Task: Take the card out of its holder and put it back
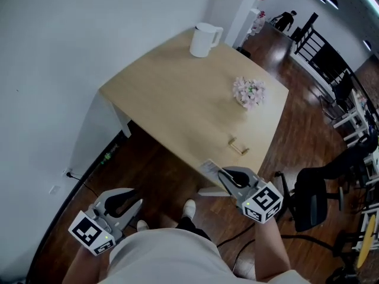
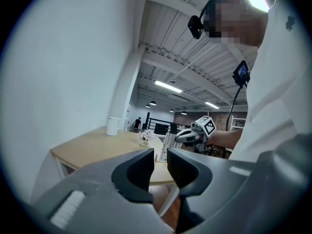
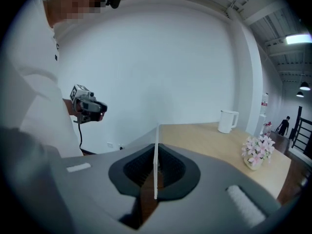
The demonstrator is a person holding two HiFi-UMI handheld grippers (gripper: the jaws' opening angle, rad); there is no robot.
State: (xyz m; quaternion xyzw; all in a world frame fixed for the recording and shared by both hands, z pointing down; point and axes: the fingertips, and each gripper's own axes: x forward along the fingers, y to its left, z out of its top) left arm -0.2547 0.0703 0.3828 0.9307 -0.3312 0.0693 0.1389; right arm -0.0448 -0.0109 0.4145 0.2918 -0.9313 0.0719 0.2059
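A small wooden card holder (image 1: 238,147) lies near the front edge of the light wooden table (image 1: 172,93), with nothing in it. My right gripper (image 1: 224,173) hovers just off that edge, shut on a white card (image 1: 208,169). In the right gripper view the card (image 3: 156,155) stands edge-on between the pads. The left gripper view shows the same card (image 2: 169,141) upright in the right gripper (image 2: 179,138). My left gripper (image 1: 136,202) hangs low at the left, off the table, over the dark floor. Its jaws (image 2: 161,167) stand slightly apart with nothing between them.
A white jug (image 1: 204,40) stands at the table's far corner by the white wall. A pot of pink flowers (image 1: 249,92) sits mid-table, beyond the holder. A black office chair (image 1: 311,194) stands to the right. The person's feet are below the table edge.
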